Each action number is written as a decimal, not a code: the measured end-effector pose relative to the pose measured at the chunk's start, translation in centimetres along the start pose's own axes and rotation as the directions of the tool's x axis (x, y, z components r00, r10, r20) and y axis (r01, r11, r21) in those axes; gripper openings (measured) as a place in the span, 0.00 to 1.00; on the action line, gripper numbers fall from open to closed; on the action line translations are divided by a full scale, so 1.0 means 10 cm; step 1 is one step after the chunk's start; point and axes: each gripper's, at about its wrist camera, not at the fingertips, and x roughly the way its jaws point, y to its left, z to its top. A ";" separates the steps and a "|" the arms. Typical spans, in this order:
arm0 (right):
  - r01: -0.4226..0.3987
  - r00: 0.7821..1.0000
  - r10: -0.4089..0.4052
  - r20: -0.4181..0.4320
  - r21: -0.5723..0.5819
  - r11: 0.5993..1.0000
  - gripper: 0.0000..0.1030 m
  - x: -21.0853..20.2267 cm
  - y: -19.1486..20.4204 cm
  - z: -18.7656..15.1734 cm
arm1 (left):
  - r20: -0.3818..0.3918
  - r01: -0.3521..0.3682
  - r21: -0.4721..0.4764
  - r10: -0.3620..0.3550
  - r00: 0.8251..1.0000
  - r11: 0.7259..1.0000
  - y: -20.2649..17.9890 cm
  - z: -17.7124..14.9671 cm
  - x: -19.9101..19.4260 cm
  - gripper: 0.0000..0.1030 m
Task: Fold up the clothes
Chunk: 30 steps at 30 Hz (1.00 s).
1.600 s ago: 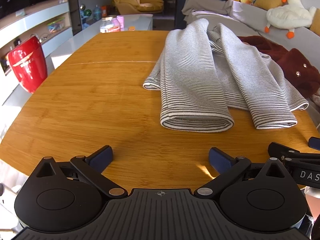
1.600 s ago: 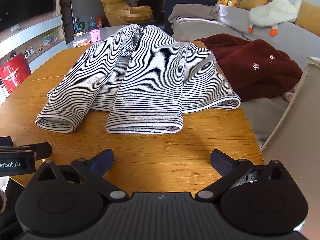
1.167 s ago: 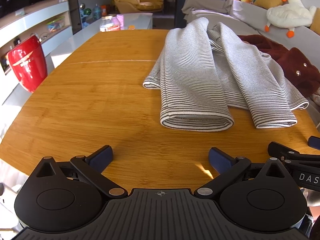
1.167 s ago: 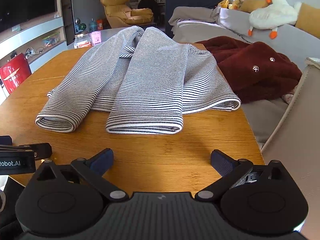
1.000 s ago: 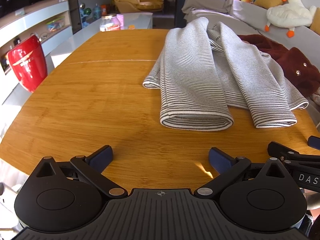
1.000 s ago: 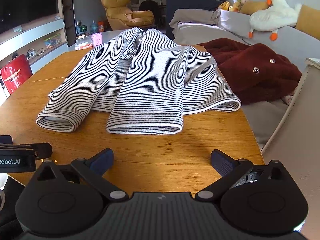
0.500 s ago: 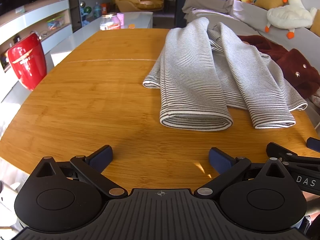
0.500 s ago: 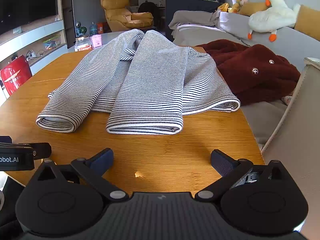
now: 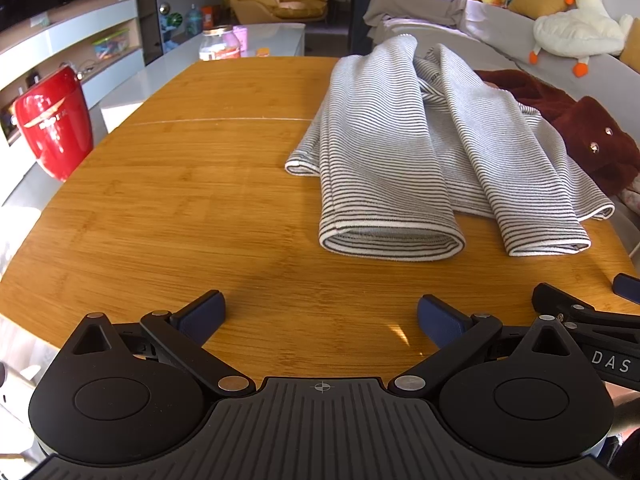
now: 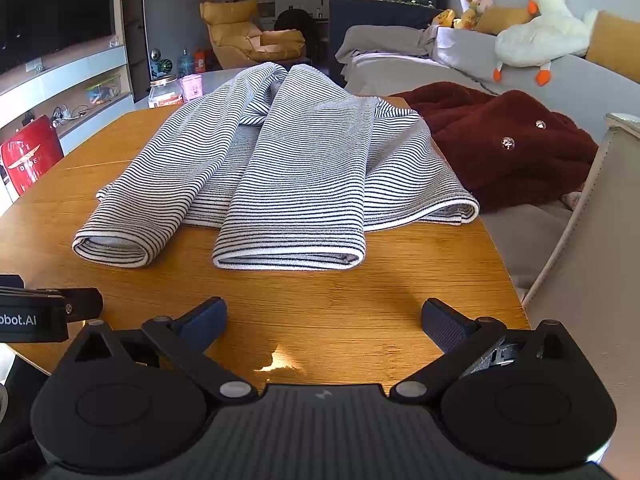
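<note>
the left gripper (image 9: 320, 314) is hovering with its jaws spread wide and nothing between them, only bare wood of the table (image 9: 192, 208) showing in the gap. the right gripper (image 10: 324, 318) is doing the same, jaws wide apart over the near edge of the table, gripping nothing, a small patch of sunlight lying just below the gap.

ahead of the left jaws and off to their right, the striped garment (image 9: 404, 152) is lying on the table, well apart from the fingertips. its two sleeves are folded in over the body and are pointing back toward the grippers; the left sleeve cuff (image 9: 390, 238) is the nearest part. in the right view the right sleeve cuff (image 10: 288, 256) is sitting straight ahead of the jaws, short of them.

beyond the garment, to the right, a dark red fleece (image 10: 508, 148) is touching its far side. a red bin (image 9: 54, 122) is standing far left of the left jaws, off the table. a plush goose (image 10: 536, 44) is resting on the sofa back, far ahead.
</note>
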 end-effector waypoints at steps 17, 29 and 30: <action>0.001 1.000 -0.001 -0.001 -0.001 1.000 1.00 -0.01 0.01 -0.01 | 0.003 0.002 0.001 -0.002 1.000 1.000 0.00 -0.01 -0.01 1.00; 0.000 1.000 0.000 0.002 -0.002 1.000 1.00 -0.01 0.01 -0.01 | 0.006 0.002 0.001 -0.002 1.000 1.000 0.00 -0.01 -0.02 1.00; -0.001 1.000 0.001 0.003 -0.002 1.000 1.00 -0.01 0.01 -0.01 | 0.006 0.001 0.001 -0.001 1.000 1.000 0.00 -0.01 -0.02 1.00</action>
